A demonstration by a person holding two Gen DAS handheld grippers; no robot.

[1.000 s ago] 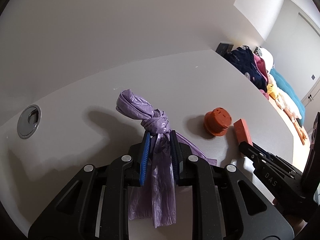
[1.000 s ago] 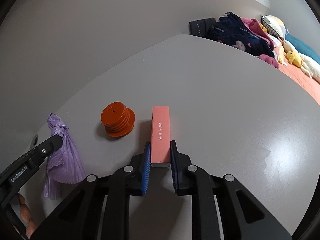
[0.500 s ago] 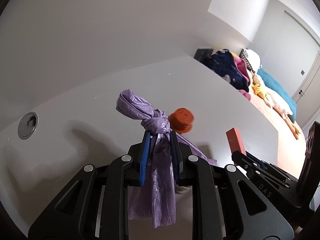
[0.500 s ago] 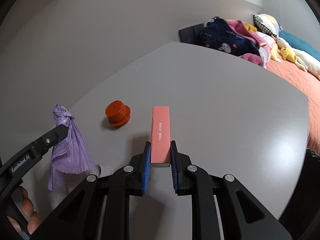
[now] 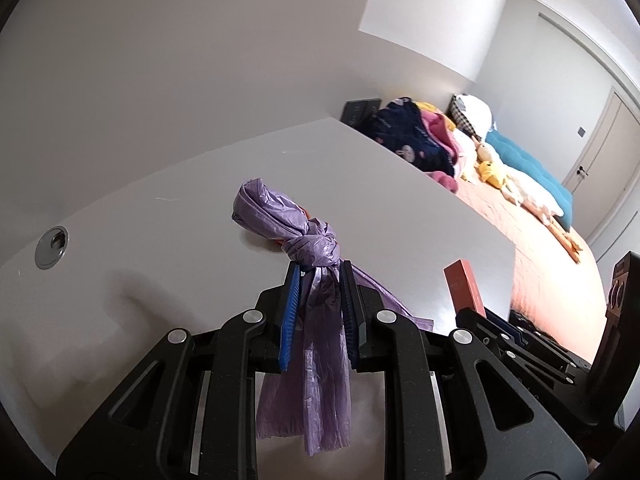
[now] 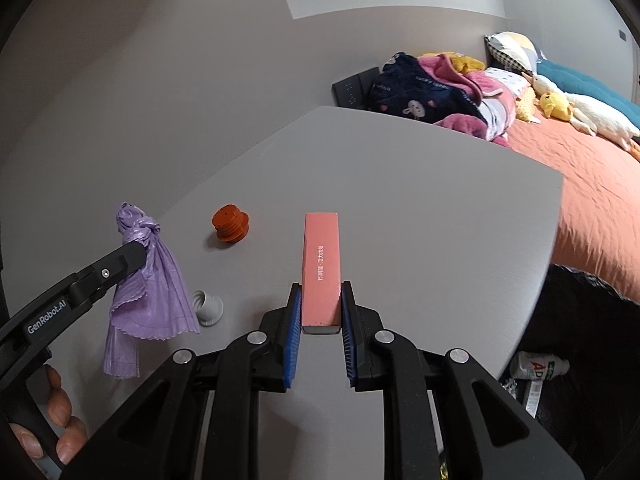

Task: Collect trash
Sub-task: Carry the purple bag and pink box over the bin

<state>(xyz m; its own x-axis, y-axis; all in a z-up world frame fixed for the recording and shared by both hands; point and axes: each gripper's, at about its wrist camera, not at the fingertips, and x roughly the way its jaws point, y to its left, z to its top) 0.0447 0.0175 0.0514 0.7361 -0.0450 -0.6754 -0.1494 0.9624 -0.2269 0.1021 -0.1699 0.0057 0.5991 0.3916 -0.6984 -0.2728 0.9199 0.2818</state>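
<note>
Above the grey surface (image 6: 420,200) I carry two pieces of trash at once. Left fingers (image 5: 320,280) are pinched on the purple bag (image 5: 316,344) just below its knot, so the loose plastic hangs free and cannot slip through. Right fingers (image 6: 320,300) clamp the near end of the pink box (image 6: 321,264), its length pointing away from me. Both are clear of the surface, I judge for carrying to a bin. An orange cap (image 6: 230,222) and a white cap (image 6: 208,308) lie there, not yet collected.

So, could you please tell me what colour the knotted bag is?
The bag is light purple, clearest in the left wrist view.
</note>
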